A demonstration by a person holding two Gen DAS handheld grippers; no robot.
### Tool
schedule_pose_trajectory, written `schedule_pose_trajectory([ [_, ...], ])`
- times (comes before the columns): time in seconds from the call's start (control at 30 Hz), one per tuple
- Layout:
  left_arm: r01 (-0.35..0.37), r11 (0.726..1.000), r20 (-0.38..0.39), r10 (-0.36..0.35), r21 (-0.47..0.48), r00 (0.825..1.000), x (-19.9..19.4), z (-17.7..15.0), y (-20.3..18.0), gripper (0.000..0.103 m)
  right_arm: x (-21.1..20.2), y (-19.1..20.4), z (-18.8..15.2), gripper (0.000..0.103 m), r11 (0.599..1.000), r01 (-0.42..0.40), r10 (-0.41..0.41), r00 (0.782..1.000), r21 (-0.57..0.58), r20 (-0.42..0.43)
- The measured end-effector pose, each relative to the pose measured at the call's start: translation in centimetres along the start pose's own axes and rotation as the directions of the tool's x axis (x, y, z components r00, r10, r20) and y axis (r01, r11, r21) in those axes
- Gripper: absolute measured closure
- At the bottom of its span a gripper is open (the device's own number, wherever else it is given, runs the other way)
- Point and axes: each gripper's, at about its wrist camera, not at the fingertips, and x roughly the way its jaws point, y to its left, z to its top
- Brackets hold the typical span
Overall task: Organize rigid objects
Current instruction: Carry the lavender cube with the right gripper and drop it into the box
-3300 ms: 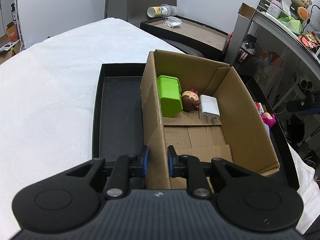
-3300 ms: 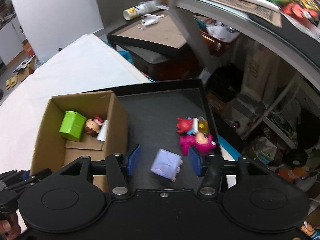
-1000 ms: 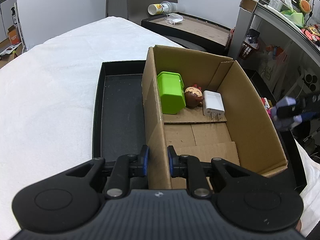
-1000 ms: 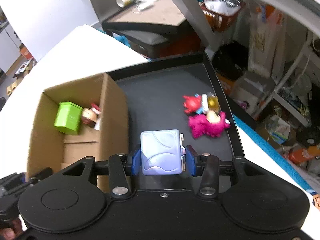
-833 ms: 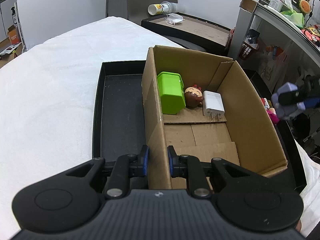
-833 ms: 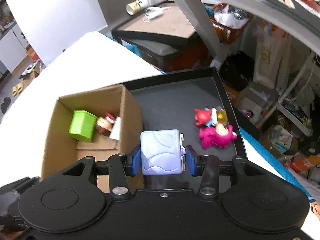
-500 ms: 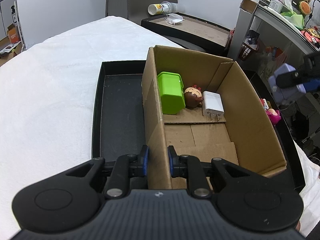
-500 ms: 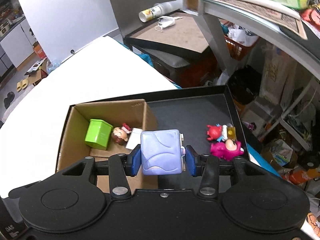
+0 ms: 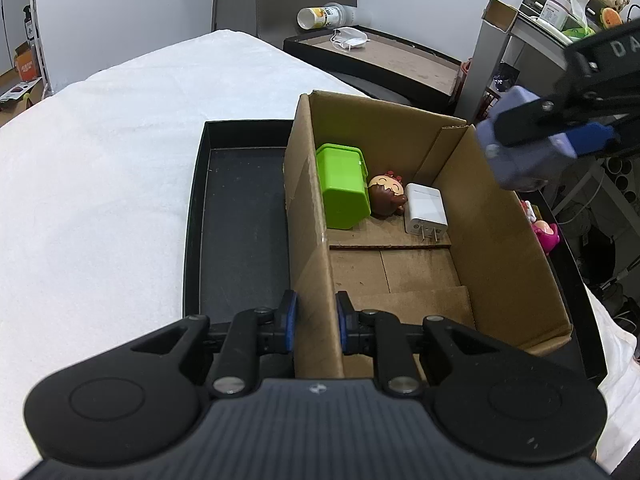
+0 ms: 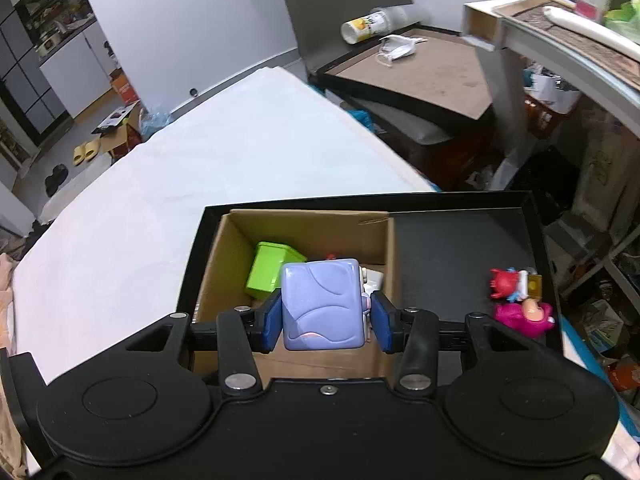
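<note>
A cardboard box point(image 9: 492, 216) stands in a black tray point(image 9: 240, 216). Inside it at the far end lie a green box point(image 9: 342, 186), a brown doll head point(image 9: 386, 196) and a white charger point(image 9: 426, 214). My left gripper point(image 9: 314, 318) is shut on the box's left wall. My right gripper point(image 10: 325, 322) is shut on a lavender cube point(image 10: 322, 304) and holds it above the box point(image 10: 224, 264); the cube also shows in the left wrist view point(image 9: 520, 148) over the box's right wall. Pink and red toys point(image 10: 518, 300) lie on the tray's right side.
The tray sits on a white cloth-covered table point(image 9: 100, 160). Behind it stands a second tray with a brown board point(image 10: 420, 68), a mask and a lying cup. A cluttered shelf point(image 9: 560, 12) and floor items are at the right.
My right gripper has lifted the lavender cube off the tray and carried it left, over the box. My left gripper has kept its hold on the box wall.
</note>
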Motion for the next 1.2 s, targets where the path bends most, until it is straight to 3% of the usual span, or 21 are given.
schedule_pose_trajectory([
  [0.87, 0.007, 1.0, -0.003, -0.007, -0.009, 1.0, 0.0, 0.0, 0.1, 0.084, 4.9, 3.5, -1.0, 0.058, 0.997, -0.079, 0.077, 0.994, -0.015, -0.083],
  [1.2, 0.014, 1.0, -0.002, -0.014, -0.012, 1.0, 0.0, 0.0, 0.1, 0.084, 3.3, 1.7, -0.8, 0.057, 0.996, -0.091, 0.091, 0.994, -0.006, -0.063],
])
